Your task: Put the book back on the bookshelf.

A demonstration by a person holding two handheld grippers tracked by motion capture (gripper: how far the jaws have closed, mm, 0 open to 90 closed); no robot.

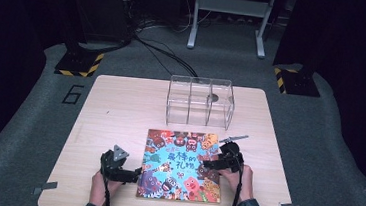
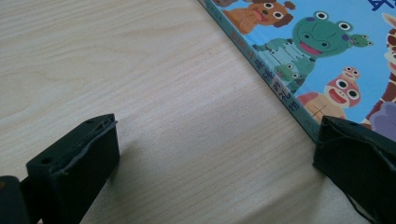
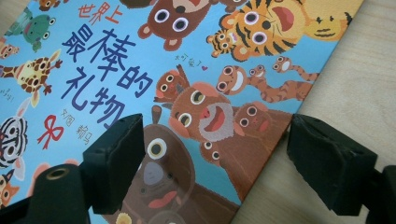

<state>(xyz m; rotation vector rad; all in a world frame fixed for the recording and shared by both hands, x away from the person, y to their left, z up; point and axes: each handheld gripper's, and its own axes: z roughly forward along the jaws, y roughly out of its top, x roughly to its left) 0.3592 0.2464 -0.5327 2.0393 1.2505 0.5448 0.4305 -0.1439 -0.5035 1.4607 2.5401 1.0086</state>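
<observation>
A colourful picture book (image 1: pixel 181 165) with cartoon animals on its cover lies flat at the front middle of the wooden table (image 1: pixel 120 107). My left gripper (image 1: pixel 136 172) sits at the book's left edge, jaws wide open. In the left gripper view, one jaw of my left gripper (image 2: pixel 215 140) rests on bare wood and the other stands by the book's spine (image 2: pixel 275 79). My right gripper (image 1: pixel 206 164) is at the book's right edge, open. In the right gripper view, the jaws of my right gripper (image 3: pixel 215 140) straddle that edge of the book (image 3: pixel 187 70), one over the cover, one over the table.
A clear plastic organiser (image 1: pixel 200 102) with three compartments stands at the back middle of the table, with a small dark round thing (image 1: pixel 213 97) in its right part. Grey tabs mark the table's front corners. Stands and cables lie on the floor beyond.
</observation>
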